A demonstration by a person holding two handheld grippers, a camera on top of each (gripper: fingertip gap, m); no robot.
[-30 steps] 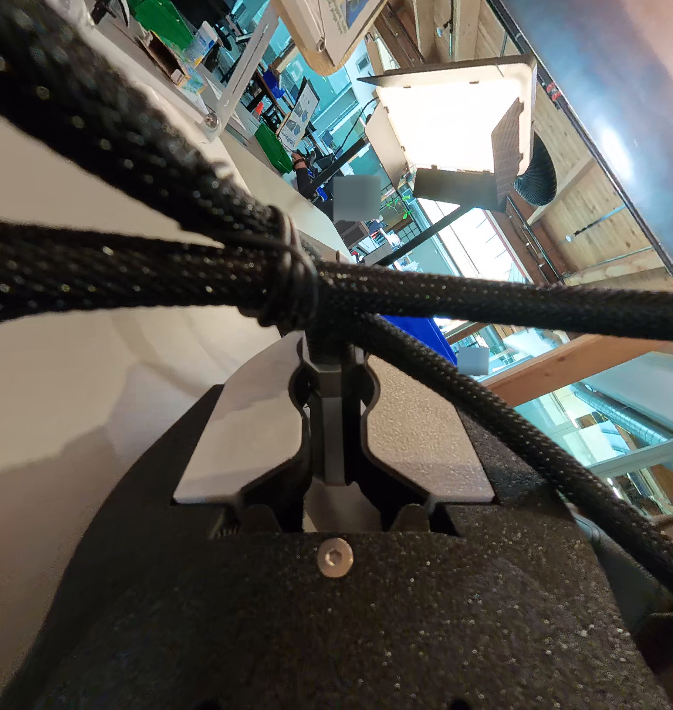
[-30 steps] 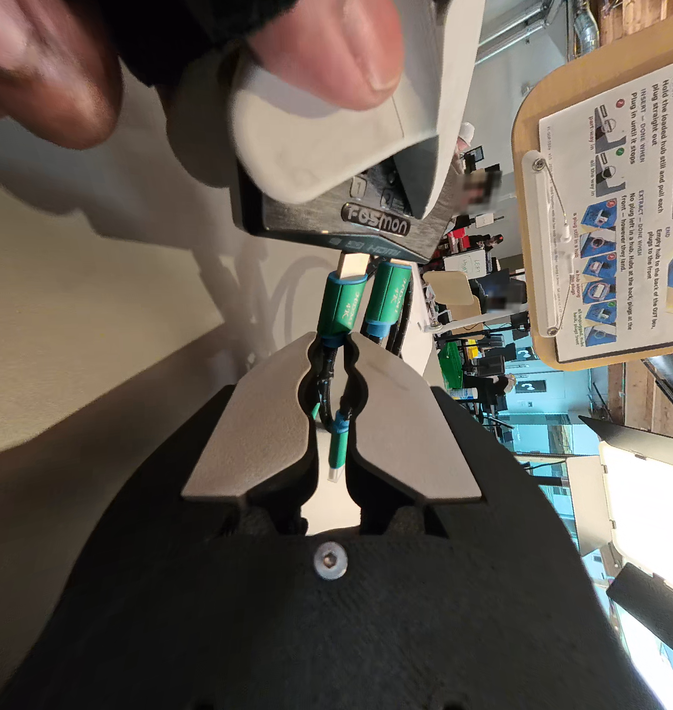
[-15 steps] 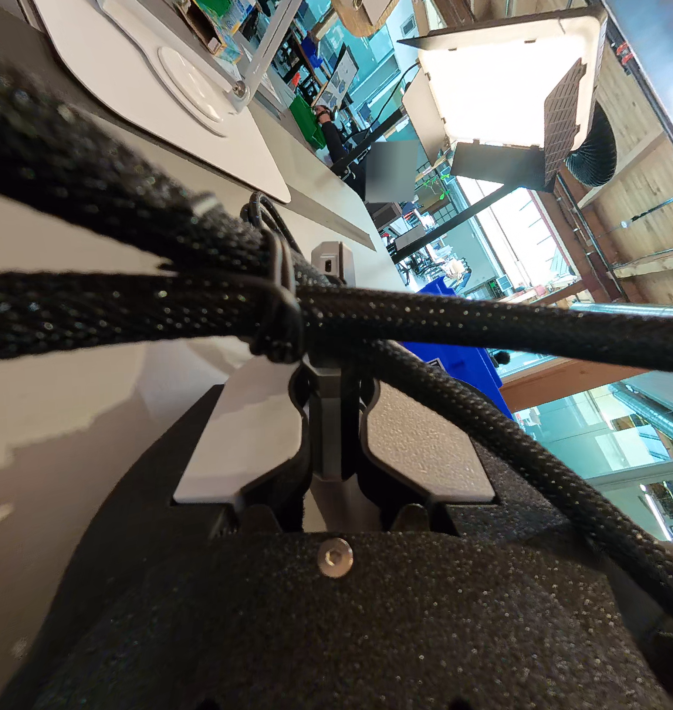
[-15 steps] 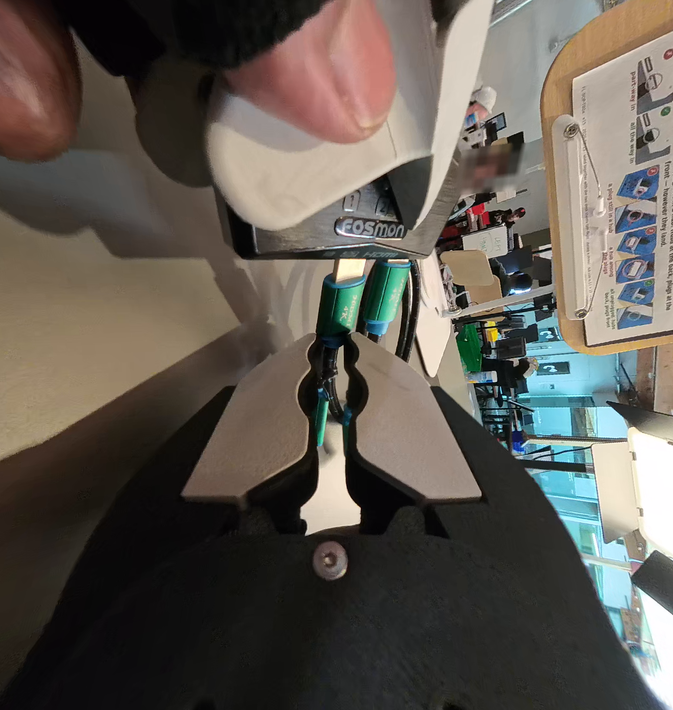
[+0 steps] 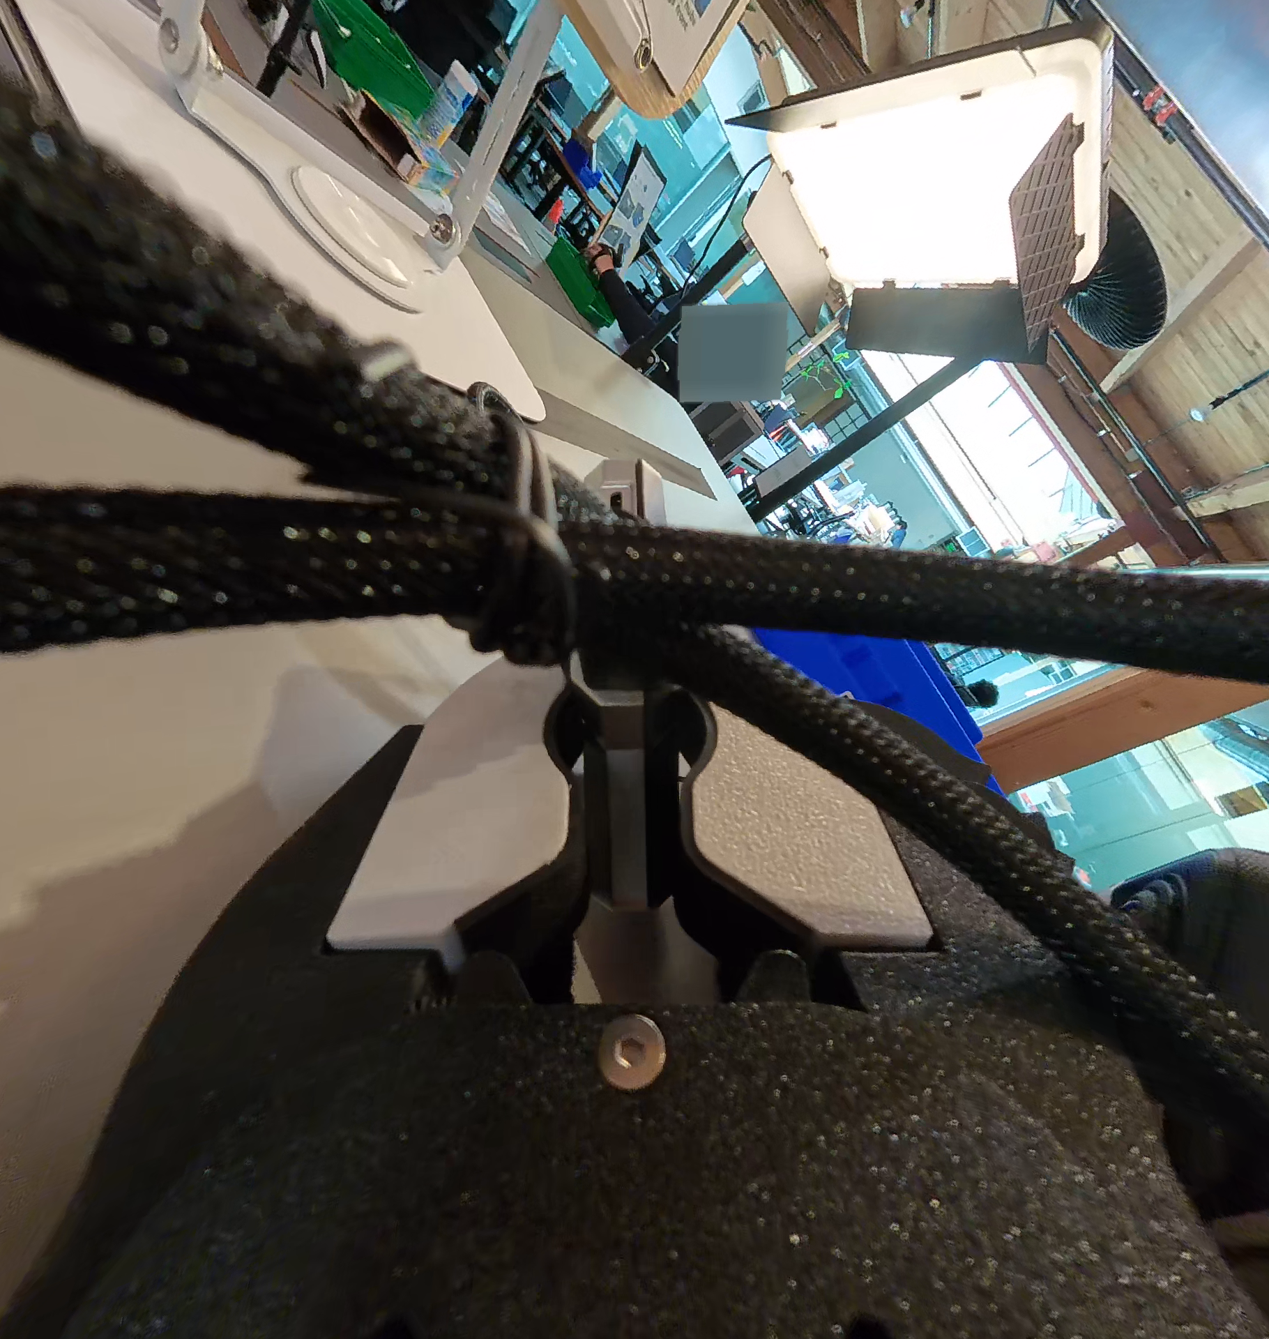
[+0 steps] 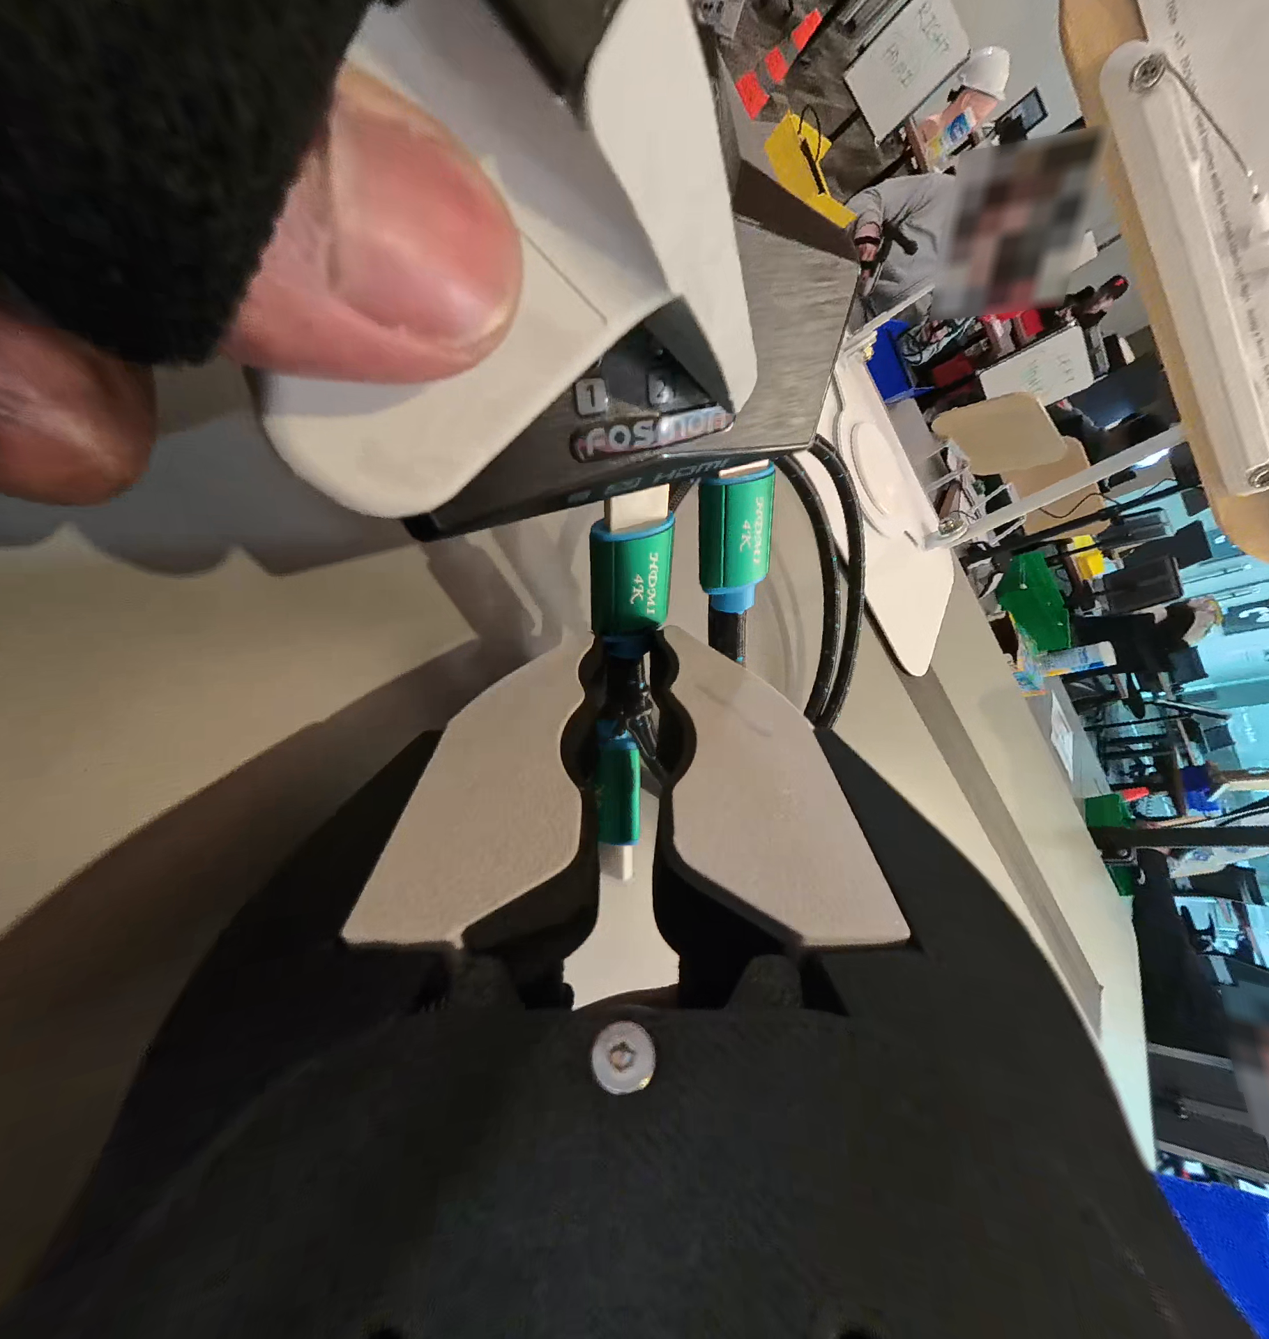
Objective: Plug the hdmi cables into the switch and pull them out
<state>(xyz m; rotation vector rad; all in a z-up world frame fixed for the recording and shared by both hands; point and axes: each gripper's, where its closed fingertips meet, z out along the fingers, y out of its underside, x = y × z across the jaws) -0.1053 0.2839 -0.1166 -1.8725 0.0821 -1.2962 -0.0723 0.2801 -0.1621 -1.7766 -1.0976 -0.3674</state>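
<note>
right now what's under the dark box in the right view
Two green plugs enter its lower edge, the left only part way. The right tool grips that cable. The box's ports are hidden.

Black braided cables (image 5: 834, 580) hide left fingertips (image 5: 697, 695).

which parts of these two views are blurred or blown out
Left wrist view: the light panel is blown out to white, and the braided black cables close to the lens are soft. Right wrist view: the thumb and grey box near the lens are smeared, while the green plug stays sharp.
</note>
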